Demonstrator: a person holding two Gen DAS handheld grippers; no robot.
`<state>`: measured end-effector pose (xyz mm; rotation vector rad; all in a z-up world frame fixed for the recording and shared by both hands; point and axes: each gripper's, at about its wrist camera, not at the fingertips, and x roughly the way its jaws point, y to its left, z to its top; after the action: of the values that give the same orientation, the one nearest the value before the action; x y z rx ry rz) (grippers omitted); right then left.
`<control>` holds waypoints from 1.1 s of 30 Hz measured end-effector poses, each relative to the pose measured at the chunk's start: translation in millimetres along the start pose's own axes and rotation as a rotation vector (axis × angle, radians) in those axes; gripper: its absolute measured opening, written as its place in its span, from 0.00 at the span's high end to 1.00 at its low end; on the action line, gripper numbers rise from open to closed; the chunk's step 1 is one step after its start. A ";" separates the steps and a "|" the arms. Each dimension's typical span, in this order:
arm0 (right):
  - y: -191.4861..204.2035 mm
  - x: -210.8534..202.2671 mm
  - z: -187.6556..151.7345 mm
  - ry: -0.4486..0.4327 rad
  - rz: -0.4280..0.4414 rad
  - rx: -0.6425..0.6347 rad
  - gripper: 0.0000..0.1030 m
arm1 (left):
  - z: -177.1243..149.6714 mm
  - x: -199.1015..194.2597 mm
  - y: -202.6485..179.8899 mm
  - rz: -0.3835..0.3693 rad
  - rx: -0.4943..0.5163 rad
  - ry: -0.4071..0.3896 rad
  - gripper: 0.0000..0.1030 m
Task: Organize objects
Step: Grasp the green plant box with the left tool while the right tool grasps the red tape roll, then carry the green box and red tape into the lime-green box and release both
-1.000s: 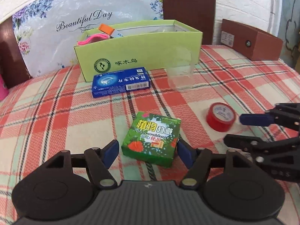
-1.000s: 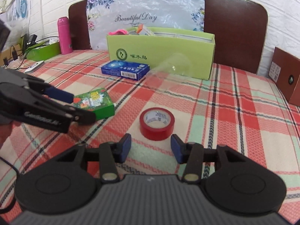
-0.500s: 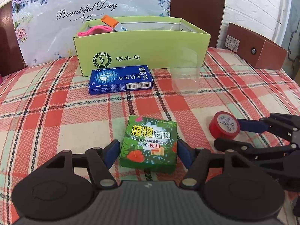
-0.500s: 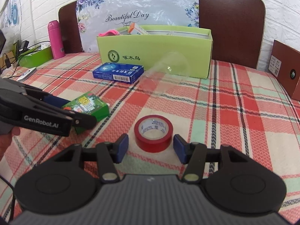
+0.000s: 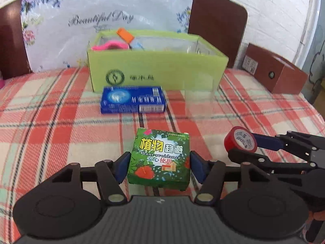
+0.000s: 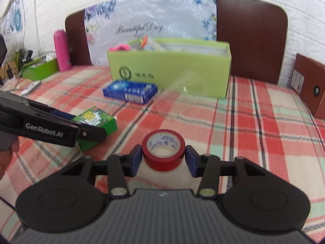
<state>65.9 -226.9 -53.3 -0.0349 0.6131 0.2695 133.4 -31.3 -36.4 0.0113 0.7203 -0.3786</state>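
Left hand-held gripper [image 5: 159, 167] clasps green box [image 5: 160, 158] — lime bin [image 5: 158, 71] holds pink item [image 5: 110, 45].

Both grippers are matte black, each with two round housings, a ribbed centre block and angular linkage arms pinned with silver screws. Blue pads [image 5: 122, 167] line the fingertips. The left gripper [image 6: 97, 132] bears white "GenRobot.AI" lettering along its side.

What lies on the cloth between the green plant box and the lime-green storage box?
In the left wrist view, the blue carton lies flat between the green plant box and the lime-green storage box, close to the storage box's front.
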 end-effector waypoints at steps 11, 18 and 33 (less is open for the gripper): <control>-25.4 -8.7 90.1 -0.204 -0.028 0.012 0.56 | 100.1 -16.6 -11.6 0.007 0.000 -0.191 0.37; -48.2 28.5 135.4 -0.246 -0.093 0.021 0.56 | 156.8 28.1 -4.1 0.041 -0.093 -0.191 0.37; -66.3 111.1 126.8 -0.218 -0.147 0.053 0.15 | 151.1 99.9 16.2 0.087 -0.078 -0.159 0.16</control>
<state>241.7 -250.1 -16.3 0.0004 0.3983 0.1124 304.5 -70.7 11.2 -0.0602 0.5753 -0.2648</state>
